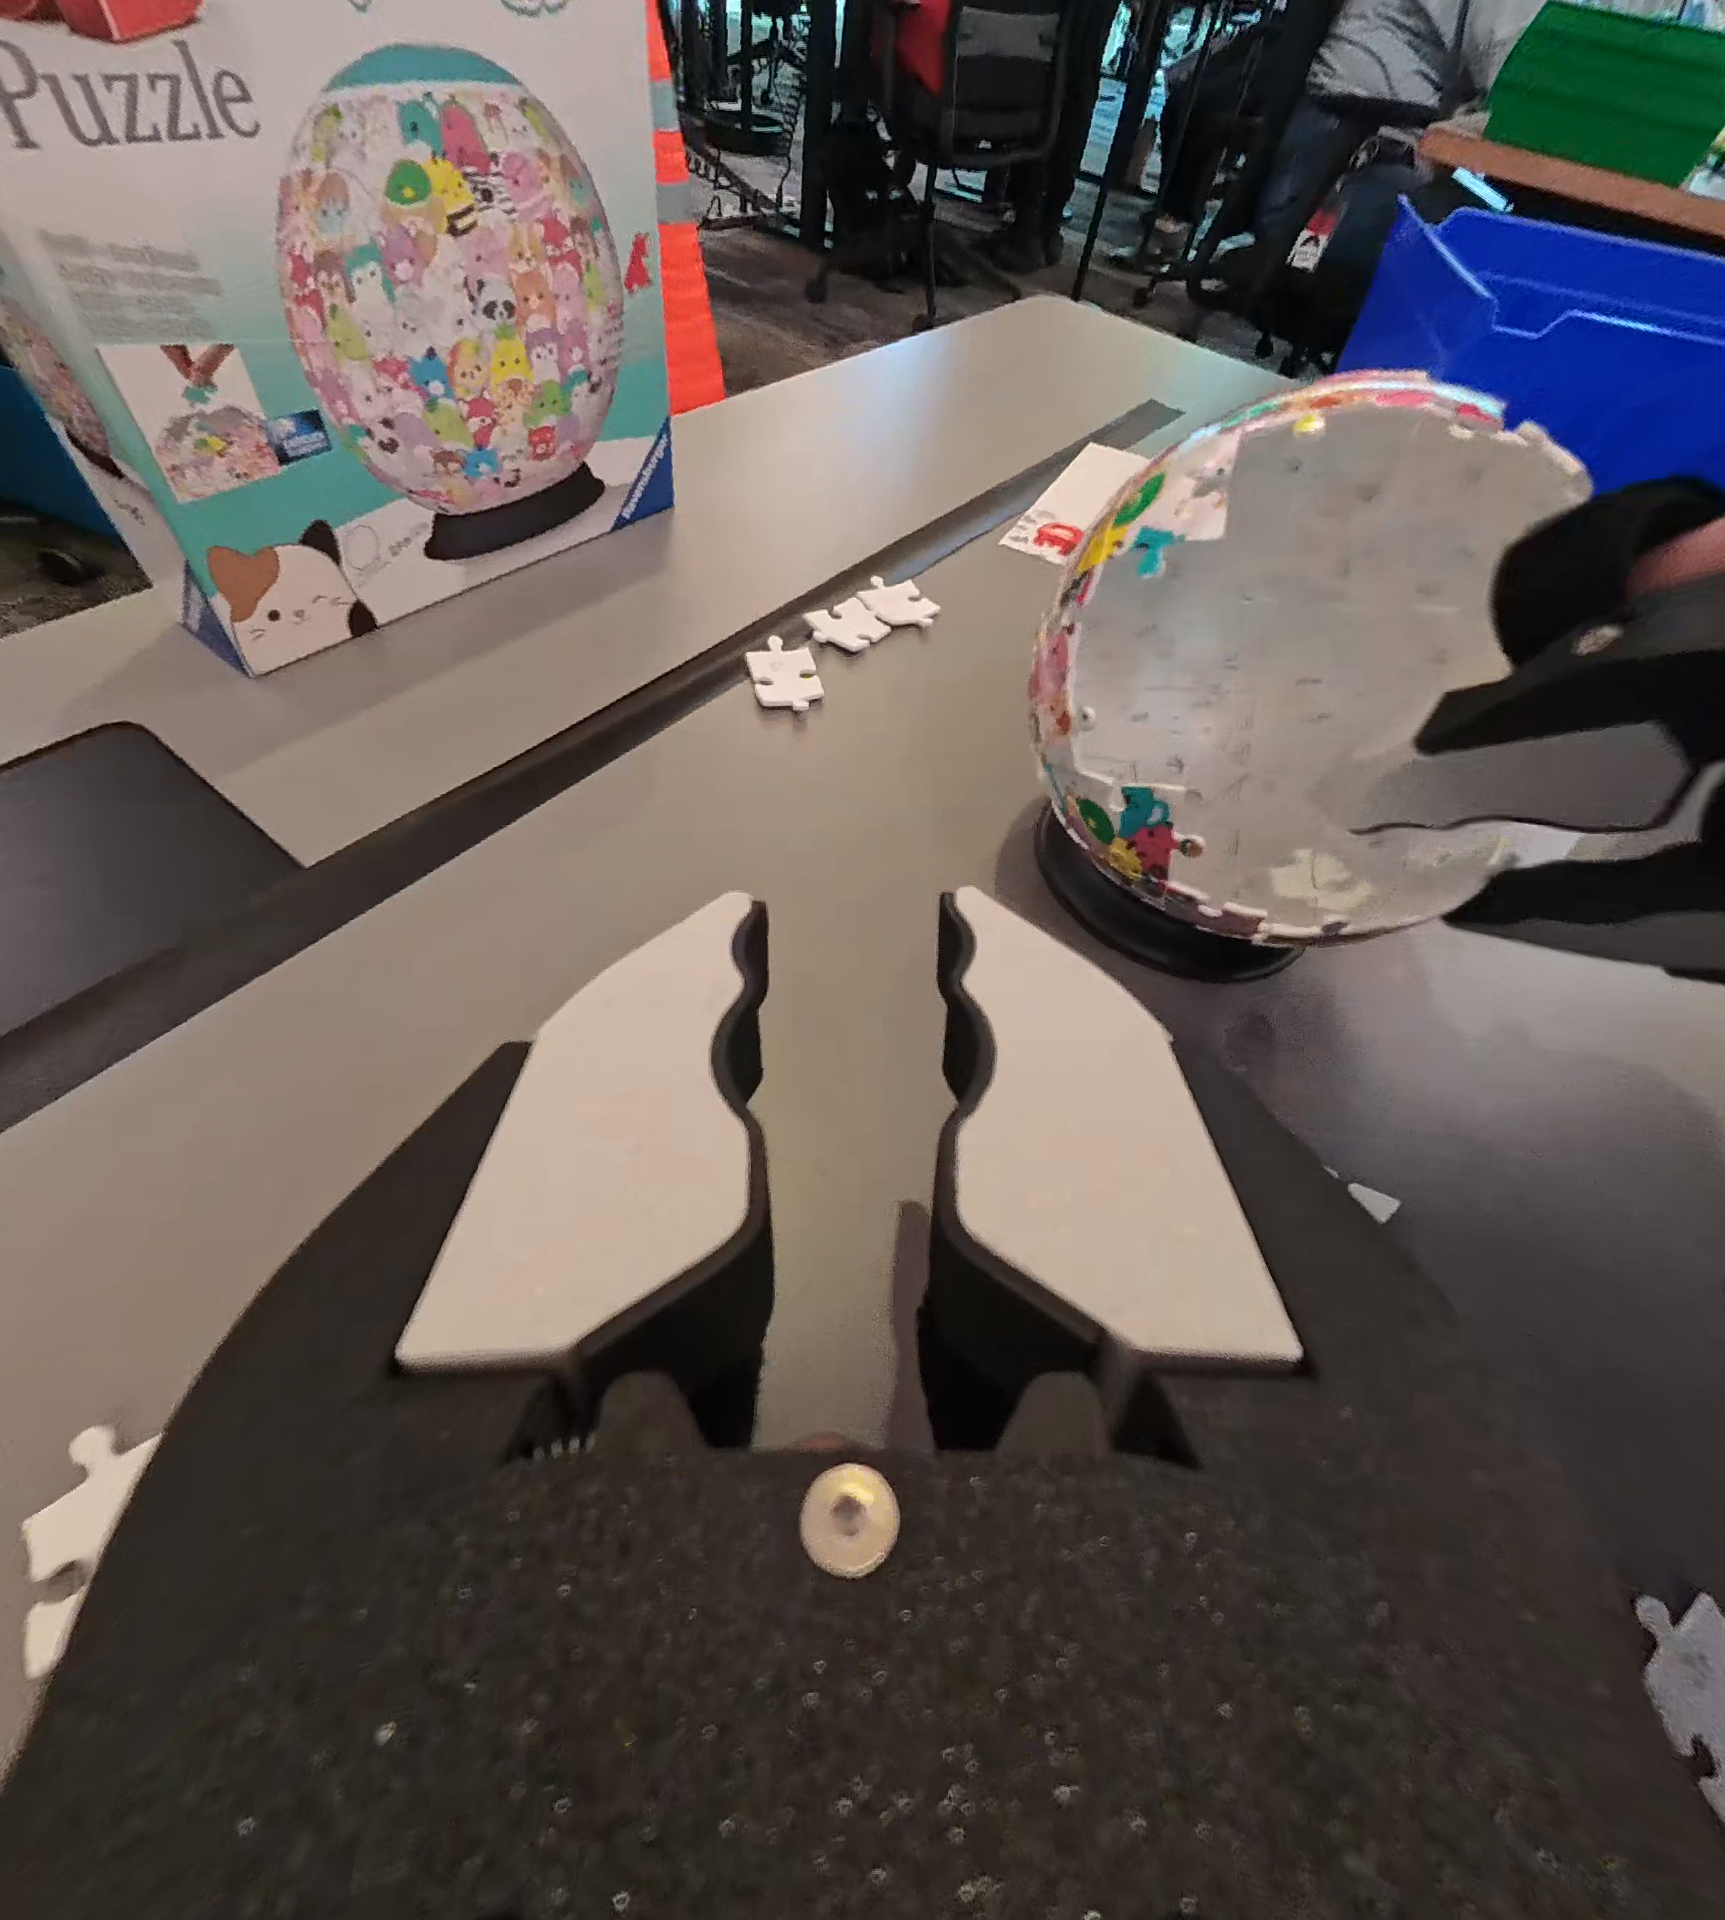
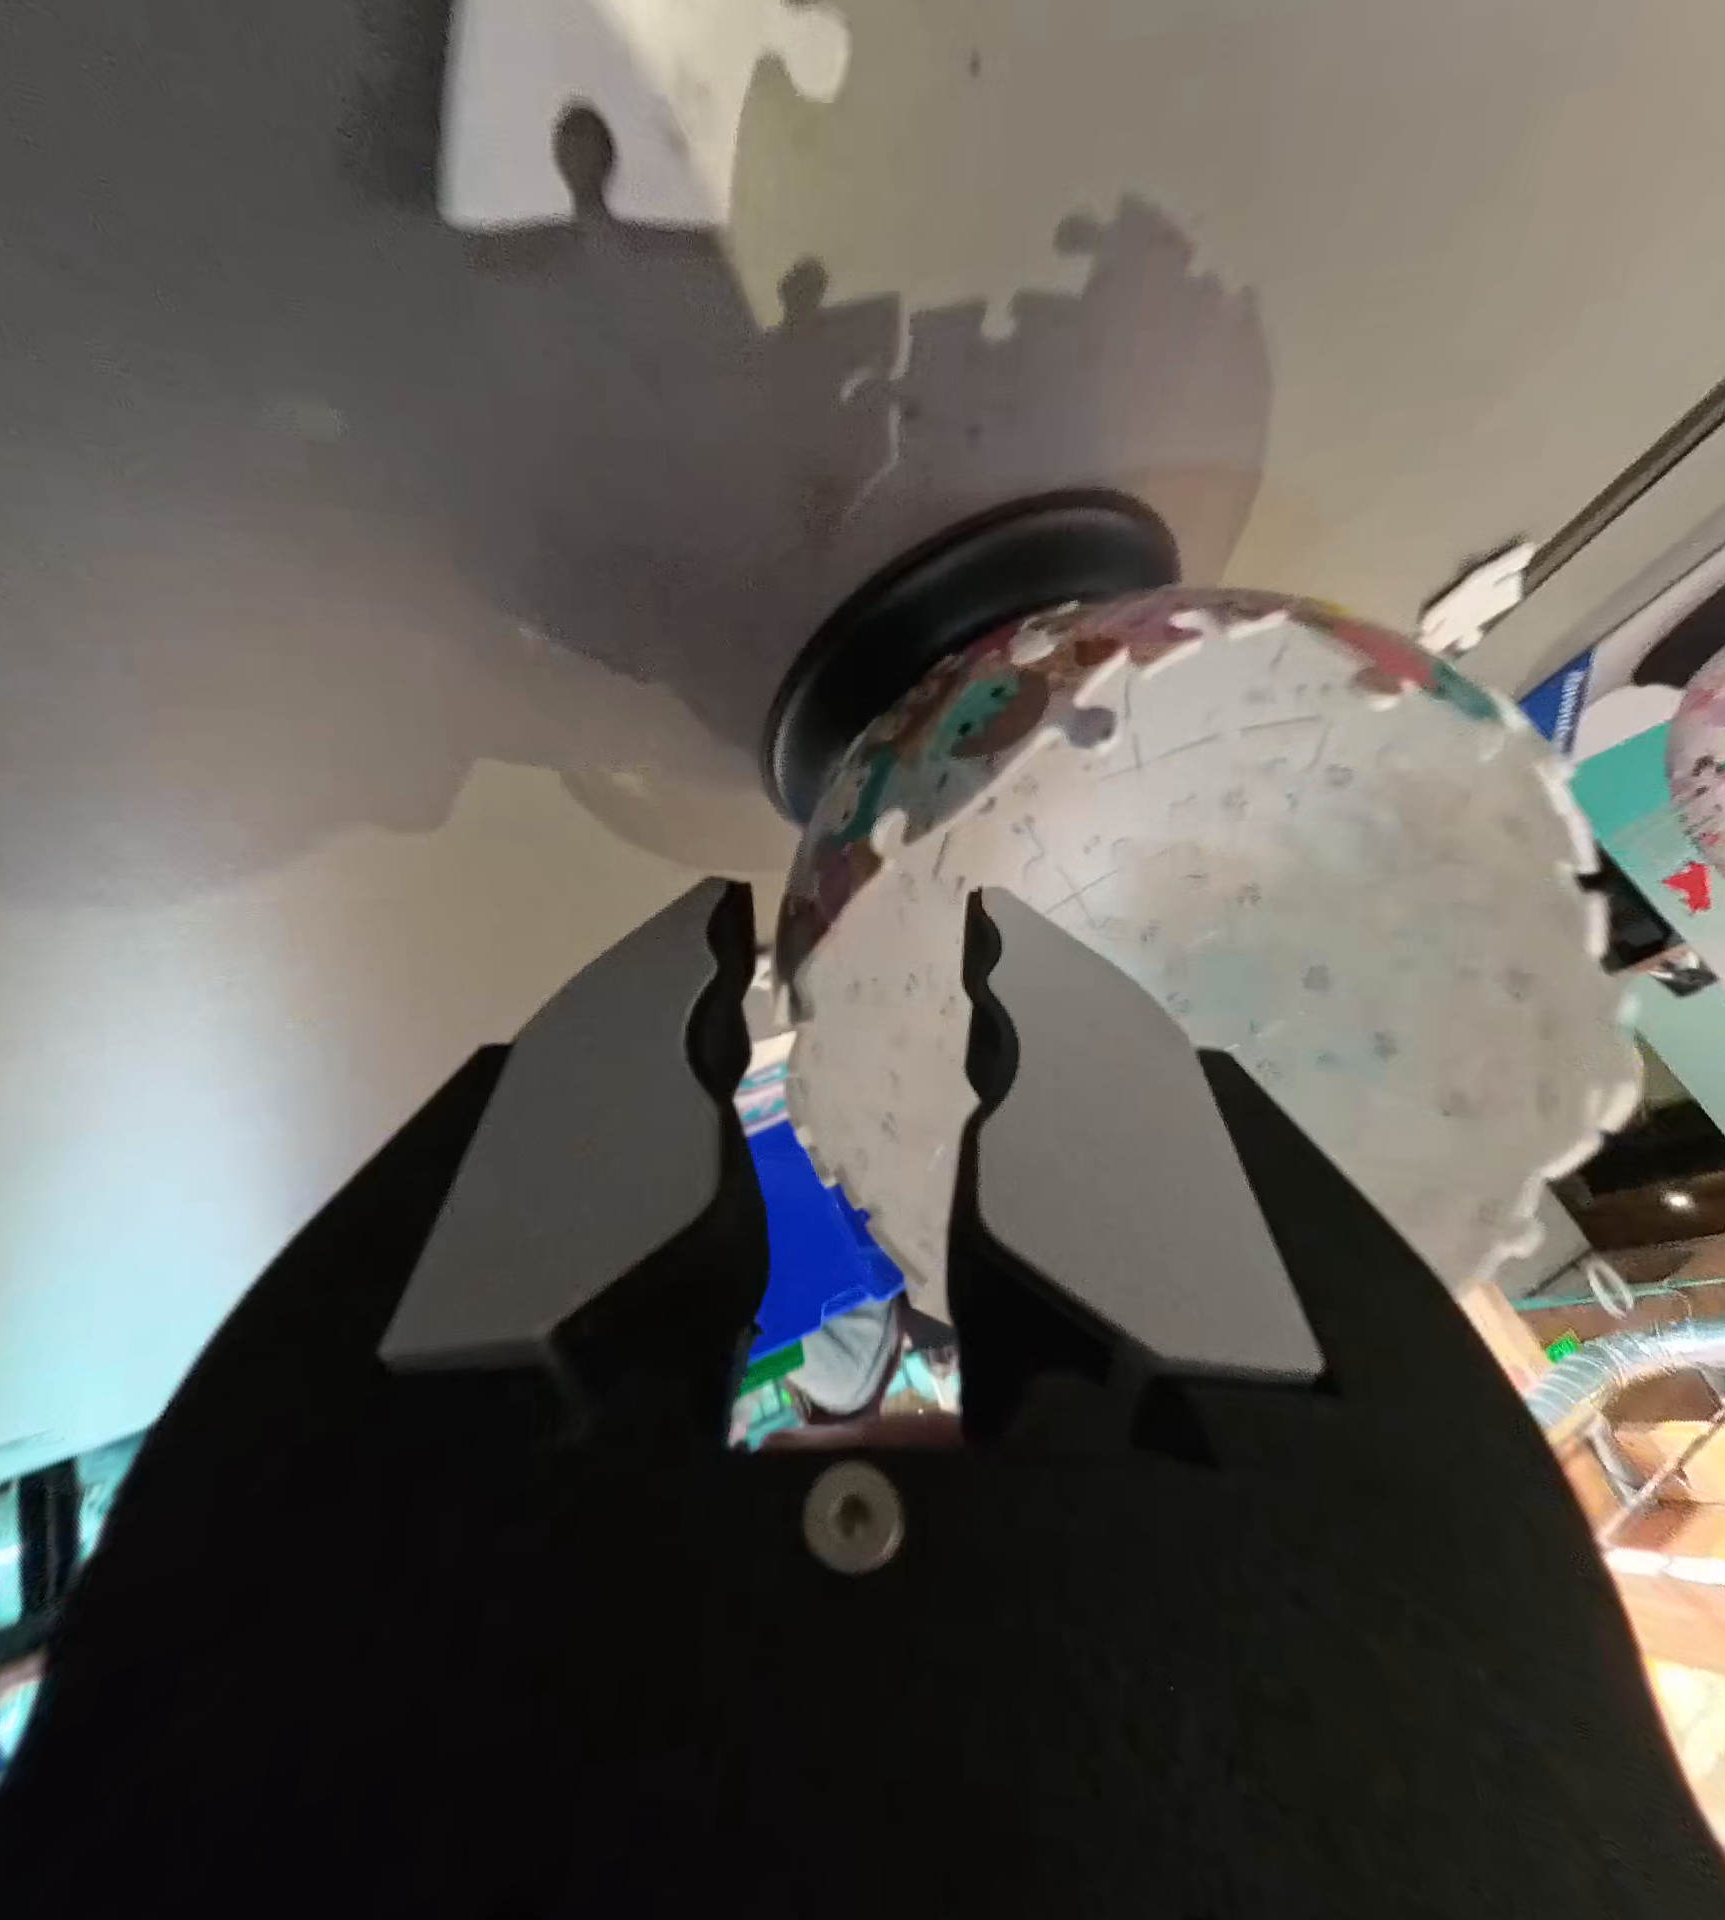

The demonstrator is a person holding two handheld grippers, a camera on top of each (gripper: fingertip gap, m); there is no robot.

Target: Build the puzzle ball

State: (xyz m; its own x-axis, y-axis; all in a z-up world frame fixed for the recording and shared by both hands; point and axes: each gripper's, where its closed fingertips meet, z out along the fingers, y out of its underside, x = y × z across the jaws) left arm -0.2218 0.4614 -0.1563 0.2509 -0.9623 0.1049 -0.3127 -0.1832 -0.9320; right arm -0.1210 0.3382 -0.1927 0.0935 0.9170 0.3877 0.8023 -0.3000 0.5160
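**Half-built puzzle ball at the right fingers, left fingers apart over bare bench**

The grey bench [image 1: 546, 717] fills the ground beneath both grippers. Beyond the left fingers, up and to their left, stands the puzzle box [image 1: 318, 312]. The partly built puzzle ball [image 1: 1284, 665] sits tilted on its black stand [image 1: 1138, 925], ahead and right of the left fingers, its white inner side showing. The right gripper [image 2: 858, 914] straddles the ball's jagged open edge, one finger inside the shell; whether it grips is unclear. The left gripper [image 1: 853, 914] has its fingers apart, holding nothing. Loose white pieces [image 1: 842, 639] lie just beyond the left fingertips.
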